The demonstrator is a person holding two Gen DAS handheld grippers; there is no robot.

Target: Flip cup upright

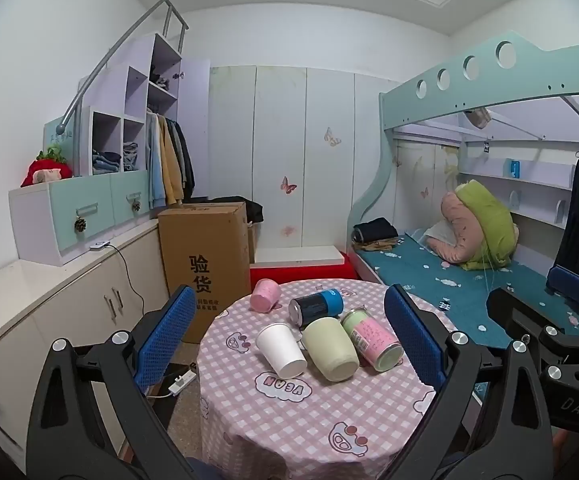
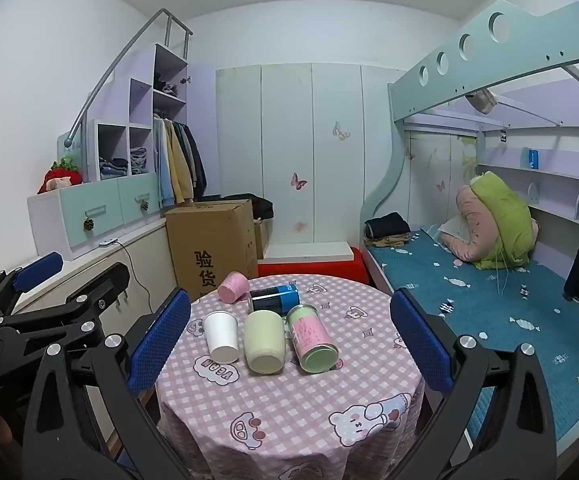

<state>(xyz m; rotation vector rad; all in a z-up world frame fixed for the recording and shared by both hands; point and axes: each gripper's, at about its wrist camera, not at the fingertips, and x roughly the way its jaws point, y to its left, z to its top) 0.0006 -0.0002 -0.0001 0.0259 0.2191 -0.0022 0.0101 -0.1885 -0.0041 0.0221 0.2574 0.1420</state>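
Observation:
Several cups lie on their sides on a round table with a pink checked cloth [image 1: 309, 412] [image 2: 289, 400]. Front row: a white paper cup [image 1: 281, 350] [image 2: 221, 336], a pale green cup [image 1: 331, 354] [image 2: 264, 340], and a green and pink can [image 1: 371, 338] [image 2: 313, 338]. Behind them lie a dark blue can [image 1: 316, 307] [image 2: 275, 297] and a pink cup [image 1: 265, 295] [image 2: 232, 287]. My left gripper [image 1: 289, 344] is open, hovering short of the cups. My right gripper [image 2: 289, 340] is open too, also short of them. Each gripper shows in the other's view [image 1: 549, 320] [image 2: 49, 292].
A tall cardboard box [image 1: 205, 264] stands behind the table on the left. A cabinet counter [image 1: 29, 288] runs along the left wall. A bunk bed with a blue mattress [image 1: 469, 280] is close on the right. A power strip [image 1: 177, 384] lies on the floor.

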